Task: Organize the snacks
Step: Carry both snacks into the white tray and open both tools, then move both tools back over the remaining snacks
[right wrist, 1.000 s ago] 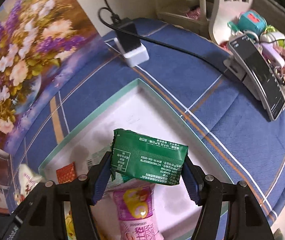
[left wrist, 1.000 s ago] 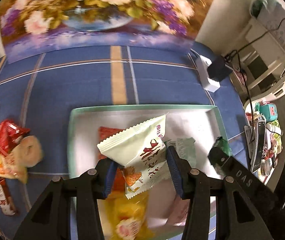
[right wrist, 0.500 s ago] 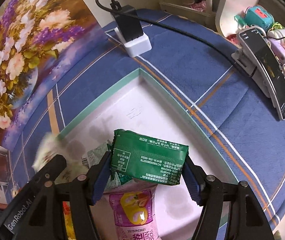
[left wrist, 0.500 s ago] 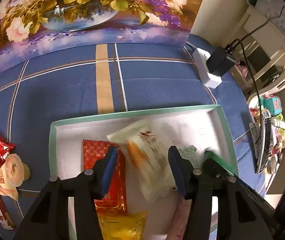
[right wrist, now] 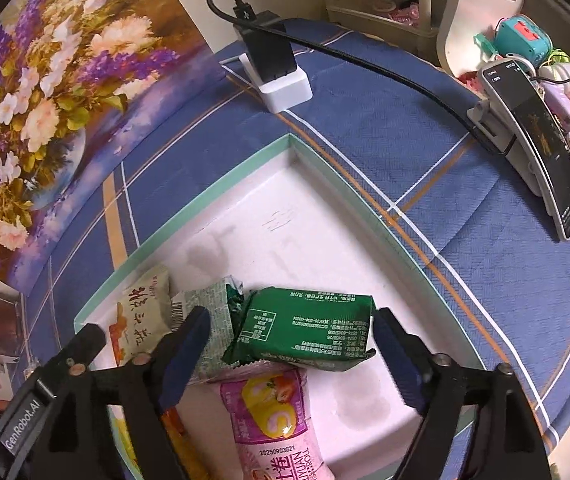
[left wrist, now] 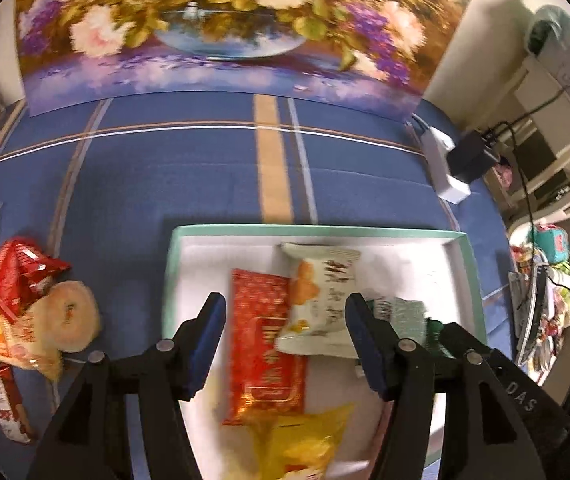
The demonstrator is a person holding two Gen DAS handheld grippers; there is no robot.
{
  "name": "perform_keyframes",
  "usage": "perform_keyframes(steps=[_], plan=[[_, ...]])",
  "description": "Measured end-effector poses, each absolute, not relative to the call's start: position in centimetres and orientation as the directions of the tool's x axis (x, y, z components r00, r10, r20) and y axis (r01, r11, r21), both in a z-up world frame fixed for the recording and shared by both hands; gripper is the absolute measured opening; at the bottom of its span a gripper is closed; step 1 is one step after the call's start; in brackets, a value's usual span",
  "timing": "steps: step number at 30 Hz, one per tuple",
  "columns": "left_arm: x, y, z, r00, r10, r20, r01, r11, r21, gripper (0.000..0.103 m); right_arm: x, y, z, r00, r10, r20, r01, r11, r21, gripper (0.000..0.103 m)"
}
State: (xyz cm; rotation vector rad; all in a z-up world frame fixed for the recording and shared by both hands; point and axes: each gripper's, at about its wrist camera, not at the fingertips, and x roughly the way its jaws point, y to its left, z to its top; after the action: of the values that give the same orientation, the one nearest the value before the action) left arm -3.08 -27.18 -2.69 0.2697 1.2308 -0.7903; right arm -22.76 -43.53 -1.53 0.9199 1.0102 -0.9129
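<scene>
A white tray with a mint-green rim [left wrist: 317, 232] lies on the blue checked cloth. In it are a cream snack packet [left wrist: 321, 300], a red packet [left wrist: 265, 344] and a yellow packet [left wrist: 305, 444]. My left gripper [left wrist: 285, 340] hovers over them, its jaws opening, pads clear of the cream packet. In the right wrist view a dark green packet [right wrist: 309, 328] rests on a pink packet [right wrist: 273, 420], next to a pale green packet [right wrist: 209, 320]. My right gripper [right wrist: 291, 340] straddles the dark green packet; its jaws are opening and the left pad stands apart from it.
Several loose snacks [left wrist: 25, 300] are heaped on the cloth left of the tray. A white power strip with a black adapter [right wrist: 281, 76] and its cable lie behind the tray. A phone on a stand [right wrist: 537, 152] is at the right. A flower painting [left wrist: 221, 20] closes the back.
The left gripper let go of the cream packet, which dropped flat into the tray. The right jaws widened and the green packet settled onto the pink one.
</scene>
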Motion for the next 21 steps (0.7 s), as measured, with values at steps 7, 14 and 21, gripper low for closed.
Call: perform_keyframes(steps=[7,14,21], plan=[[-2.6,-25.5,-3.1,0.135,-0.341,-0.930,0.636,0.750,-0.182,0.069,-22.3,-43.1,-1.7,0.262,-0.175,-0.949,0.915,0.357,0.187,0.092],[-3.2,-23.8,-2.3,0.160,-0.335,-0.928,0.617,0.768,-0.171,0.090,-21.9,-42.4,-0.8,0.273,-0.180,-0.945,0.905,0.380,0.189,0.103],[-3.8,-21.1,-0.8,0.186,-0.344,-0.920,0.579,0.795,-0.181,0.090,-21.8,-40.7,0.5,0.285,-0.191,-0.939,0.894,0.407,0.189,0.103]])
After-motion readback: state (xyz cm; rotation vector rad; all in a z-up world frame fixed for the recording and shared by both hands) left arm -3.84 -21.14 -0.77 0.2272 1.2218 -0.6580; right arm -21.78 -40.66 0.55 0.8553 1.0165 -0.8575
